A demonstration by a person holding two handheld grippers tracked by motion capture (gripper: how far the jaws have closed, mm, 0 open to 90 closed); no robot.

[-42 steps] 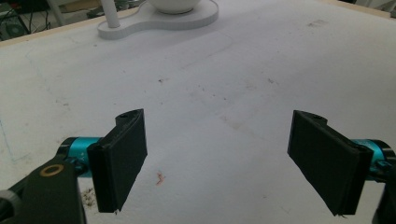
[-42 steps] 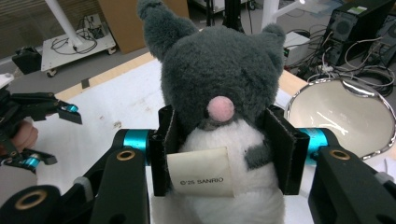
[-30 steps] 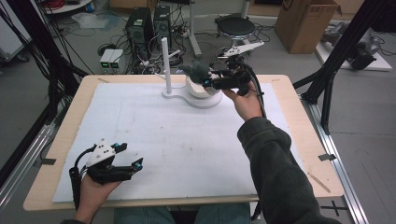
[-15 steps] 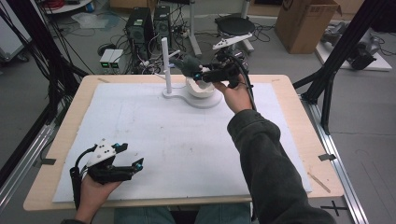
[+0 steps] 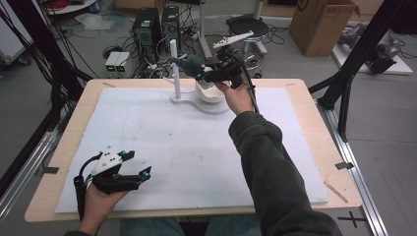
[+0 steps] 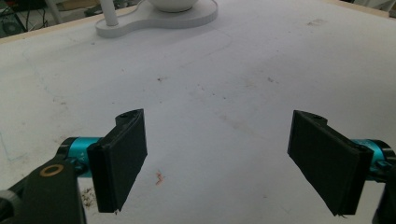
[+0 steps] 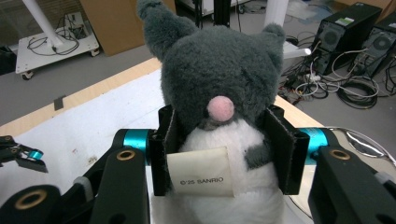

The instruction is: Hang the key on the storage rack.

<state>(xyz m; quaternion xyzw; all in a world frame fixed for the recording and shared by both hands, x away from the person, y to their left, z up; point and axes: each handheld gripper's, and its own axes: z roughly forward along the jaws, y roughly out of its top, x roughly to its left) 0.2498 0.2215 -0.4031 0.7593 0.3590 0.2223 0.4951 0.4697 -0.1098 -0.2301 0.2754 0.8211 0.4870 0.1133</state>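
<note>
A grey plush toy (image 5: 189, 64) with a pink nose and a white belly (image 7: 215, 70) hangs over the far middle of the table, just right of the white post (image 5: 174, 69). My right gripper (image 5: 199, 73) is shut on its body, one pad at each side (image 7: 224, 149). Below it stands a white bowl (image 5: 210, 93) on the flat white base (image 5: 184, 101) that also carries the post. My left gripper (image 5: 139, 162) rests at the near left of the mat, open, with nothing between its wide-apart jaws (image 6: 224, 158). It also shows small in the right gripper view (image 7: 23, 156).
A white foam mat (image 5: 147, 128) covers most of the wooden table (image 5: 314, 123). Beyond the far edge are computer towers (image 5: 152, 27), cables, a stool (image 5: 248, 27) and a cardboard box (image 5: 324, 22). Black frame legs stand at both sides.
My right gripper has carried the plush toy to the left and farther away, from over the bowl towards the post. The left gripper has stayed put.
</note>
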